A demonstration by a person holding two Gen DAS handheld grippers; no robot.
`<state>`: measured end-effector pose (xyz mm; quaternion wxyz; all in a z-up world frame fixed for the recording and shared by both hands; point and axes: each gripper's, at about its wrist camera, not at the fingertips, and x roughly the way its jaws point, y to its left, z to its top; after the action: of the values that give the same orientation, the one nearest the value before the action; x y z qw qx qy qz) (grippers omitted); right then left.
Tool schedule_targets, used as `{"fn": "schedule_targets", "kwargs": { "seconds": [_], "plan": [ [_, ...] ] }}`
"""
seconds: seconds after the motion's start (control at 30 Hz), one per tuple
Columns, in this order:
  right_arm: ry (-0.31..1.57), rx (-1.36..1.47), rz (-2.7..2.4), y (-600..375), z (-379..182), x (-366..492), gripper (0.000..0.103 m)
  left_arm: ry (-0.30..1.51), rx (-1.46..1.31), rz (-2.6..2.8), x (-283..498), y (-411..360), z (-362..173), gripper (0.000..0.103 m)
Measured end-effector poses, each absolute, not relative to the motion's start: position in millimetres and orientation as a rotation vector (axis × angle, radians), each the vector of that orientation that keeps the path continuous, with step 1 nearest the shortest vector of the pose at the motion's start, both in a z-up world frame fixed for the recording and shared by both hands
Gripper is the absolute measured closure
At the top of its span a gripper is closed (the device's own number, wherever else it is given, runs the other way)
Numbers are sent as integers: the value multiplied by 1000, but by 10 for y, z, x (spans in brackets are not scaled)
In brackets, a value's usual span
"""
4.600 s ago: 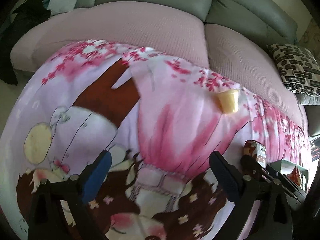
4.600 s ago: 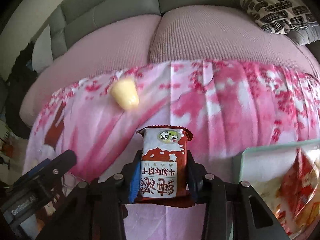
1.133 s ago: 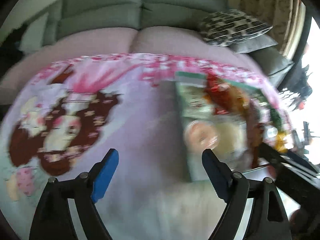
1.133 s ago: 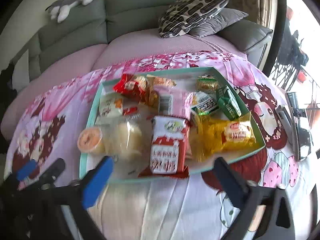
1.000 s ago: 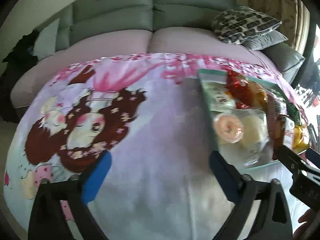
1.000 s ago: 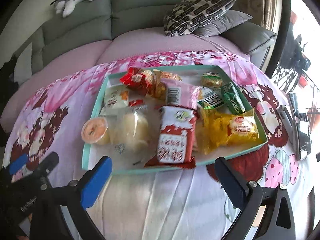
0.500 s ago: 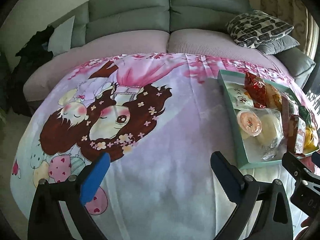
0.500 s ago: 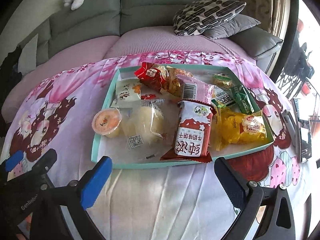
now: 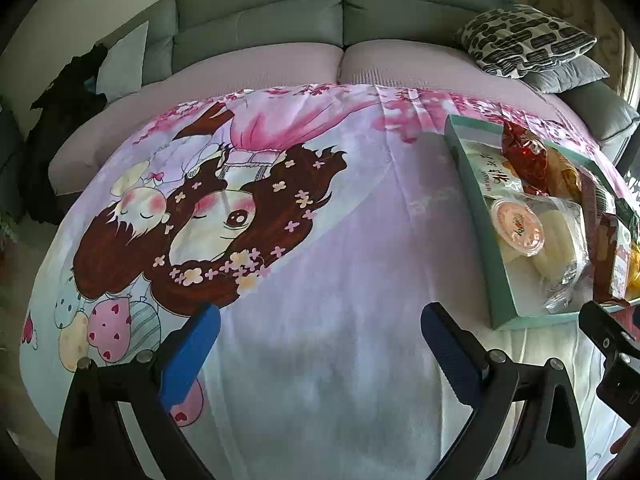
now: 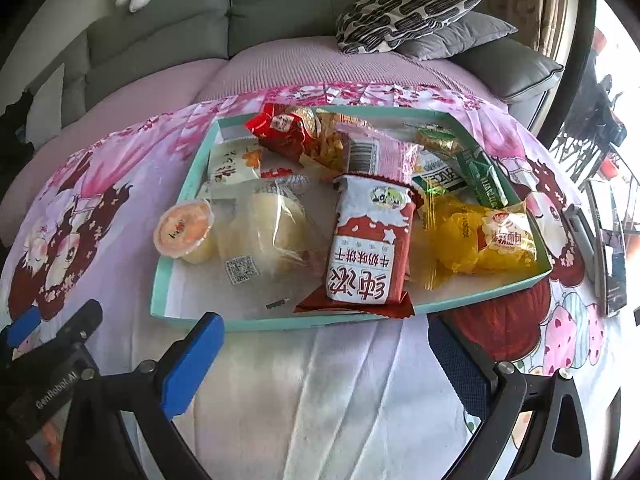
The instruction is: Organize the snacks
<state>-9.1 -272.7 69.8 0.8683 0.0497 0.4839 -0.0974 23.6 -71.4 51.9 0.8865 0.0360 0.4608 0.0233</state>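
The left tongs [image 9: 318, 340] are held wide open with nothing between them, low in the left wrist view, above the pink cartoon-print cloth [image 9: 320, 264]. The right tongs [image 10: 320, 354] are also spread open and empty, at the bottom of the right wrist view. The shallow teal cardboard tray [image 10: 240, 323] is seen in the middle of that view, full of snacks. The red and white biscuit packet [image 10: 370, 242] is laid in the tray's middle. A round orange-lidded jelly cup [image 10: 183, 230] is seen at the tray's left edge, and a yellow crinkly snack bag [image 10: 486, 238] to the right.
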Motion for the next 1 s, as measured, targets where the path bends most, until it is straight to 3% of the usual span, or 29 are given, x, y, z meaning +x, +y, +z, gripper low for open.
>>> {"fn": "schedule_targets", "kwargs": {
  "seconds": [1.0],
  "plan": [
    [1022,112,-197,-2715,623,-80,0,986,42,48,290,-662,454,3]
  ]
}}
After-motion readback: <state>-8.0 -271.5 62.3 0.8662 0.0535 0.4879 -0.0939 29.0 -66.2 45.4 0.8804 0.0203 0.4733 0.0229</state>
